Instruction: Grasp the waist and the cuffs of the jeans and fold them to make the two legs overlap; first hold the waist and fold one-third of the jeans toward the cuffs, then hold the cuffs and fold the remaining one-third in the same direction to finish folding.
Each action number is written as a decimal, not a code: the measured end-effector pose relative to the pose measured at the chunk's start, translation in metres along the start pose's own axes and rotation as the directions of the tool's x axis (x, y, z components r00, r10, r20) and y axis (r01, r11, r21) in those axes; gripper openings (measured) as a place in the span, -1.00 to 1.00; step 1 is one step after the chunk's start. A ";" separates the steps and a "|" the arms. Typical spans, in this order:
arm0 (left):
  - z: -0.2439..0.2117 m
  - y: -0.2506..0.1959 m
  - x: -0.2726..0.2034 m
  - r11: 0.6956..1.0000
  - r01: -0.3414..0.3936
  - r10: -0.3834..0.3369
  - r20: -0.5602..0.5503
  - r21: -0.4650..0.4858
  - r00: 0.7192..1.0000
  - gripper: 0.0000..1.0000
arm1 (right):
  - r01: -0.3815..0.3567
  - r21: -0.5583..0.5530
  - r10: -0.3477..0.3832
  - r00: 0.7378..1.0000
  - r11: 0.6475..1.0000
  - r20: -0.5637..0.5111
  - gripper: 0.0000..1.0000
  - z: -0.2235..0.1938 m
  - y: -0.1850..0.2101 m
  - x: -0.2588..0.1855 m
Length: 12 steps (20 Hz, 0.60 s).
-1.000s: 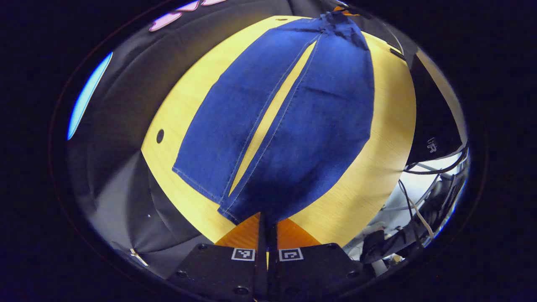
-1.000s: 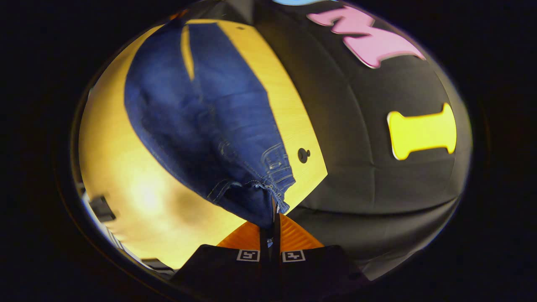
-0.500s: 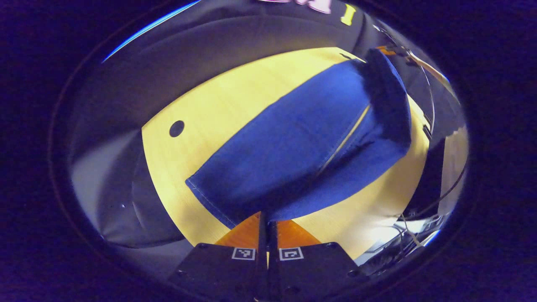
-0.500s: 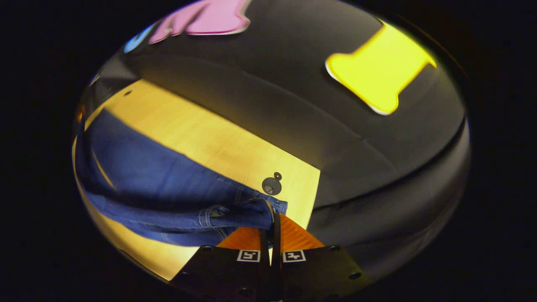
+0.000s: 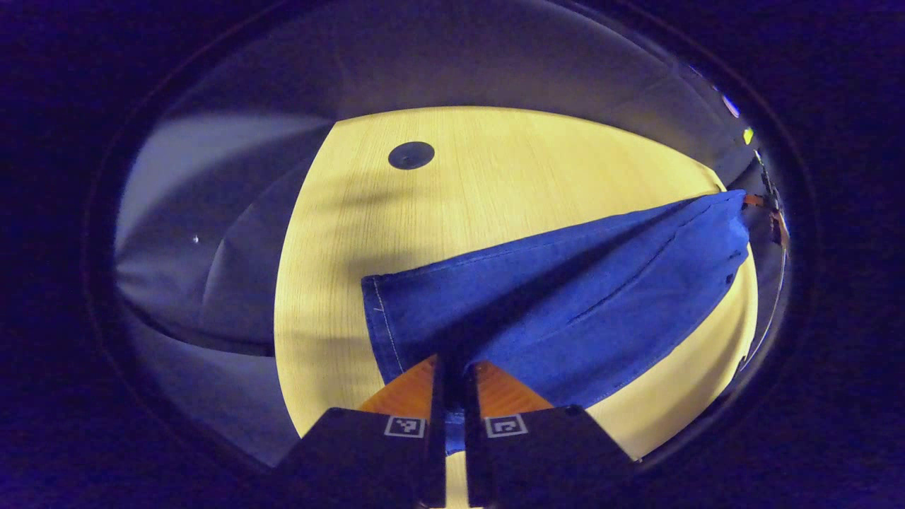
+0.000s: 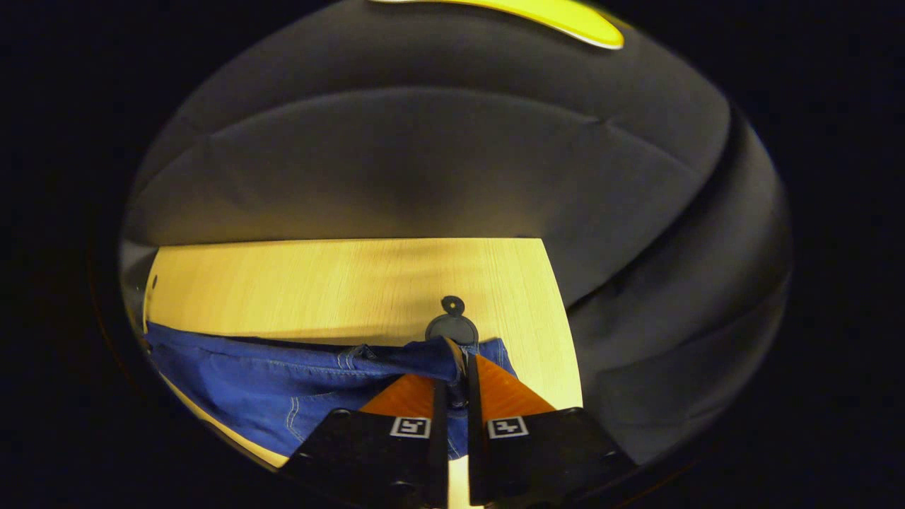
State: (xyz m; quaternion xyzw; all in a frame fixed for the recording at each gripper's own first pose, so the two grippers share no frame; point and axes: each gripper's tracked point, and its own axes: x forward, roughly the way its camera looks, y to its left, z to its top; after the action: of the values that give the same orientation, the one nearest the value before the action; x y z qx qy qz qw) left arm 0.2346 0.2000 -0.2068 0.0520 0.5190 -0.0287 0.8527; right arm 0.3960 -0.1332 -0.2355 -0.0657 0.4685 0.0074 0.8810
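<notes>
- Denim, blue: the jeans [image 5: 565, 311] are laid along the near part of the table [image 5: 495, 184], doubled lengthwise so that one leg appears to lie over the other; whether the edges match cannot be told.
- Cuff end: a stitched hem [image 5: 382, 322] is seen at the left gripper [image 5: 452, 371]. The fingers are nearly together with cloth running between them, so the gripper is judged to be clamped on the jeans at the cuffs.
- Waist end: in the right gripper view the waist [image 6: 417, 353], with its seams and what looks like a belt loop, is bunched at the right gripper [image 6: 456, 364]. The fingers are close together with denim pinched between them; the gripper is judged to be clamped on the waist.
- Handling, as judged: the cloth is soft and limp but fairly heavy for fabric, and a sag is to be expected between two held points. The layers may slide on each other. Nothing fragile is involved.
- Hold points, as judged: the thick waistband and the stitched hems are the firmest places; both layers should be caught together or the lower leg may be left behind.
- Surroundings: a round dark grommet [image 5: 411, 155] is set in the far part of the table, well apart from the cuffs; another grommet [image 6: 452, 326] lies just beyond the waist. The table's far strip is bare wood, with dark cloth wall [image 6: 424, 155] behind.
- Stage, as judged: the leg-overlap fold is about done; the thirds are not yet folded.
</notes>
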 end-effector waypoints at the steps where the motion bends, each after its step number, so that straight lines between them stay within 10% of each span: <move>1: 0.002 0.002 0.002 0.999 -0.039 0.038 0.017 0.012 0.999 -0.09 | 0.005 -0.018 -0.005 1.000 1.000 0.009 -0.47 0.001 0.006 -0.003; 2: 0.001 0.006 0.005 0.997 -0.071 0.070 0.044 0.021 0.997 0.49 | 0.016 -0.013 -0.016 1.000 1.000 0.018 -0.35 -0.008 0.009 0.000; 5: 0.021 0.002 -0.025 0.984 -0.178 0.170 0.212 0.020 0.962 0.95 | 0.000 0.088 -0.008 0.995 0.996 0.096 1.00 -0.012 0.013 -0.024; 12: 0.053 -0.083 -0.153 0.973 -0.169 0.233 0.650 -0.160 0.723 0.96 | 0.032 0.261 -0.124 0.930 0.965 0.345 0.94 -0.023 -0.007 -0.076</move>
State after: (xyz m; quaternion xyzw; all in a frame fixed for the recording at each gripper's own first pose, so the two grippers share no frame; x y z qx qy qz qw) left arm 0.2023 0.1104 -0.0514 0.0561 0.1733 0.0705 0.9807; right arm 0.3346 -0.1388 -0.1844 0.0298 0.2943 -0.0754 0.9523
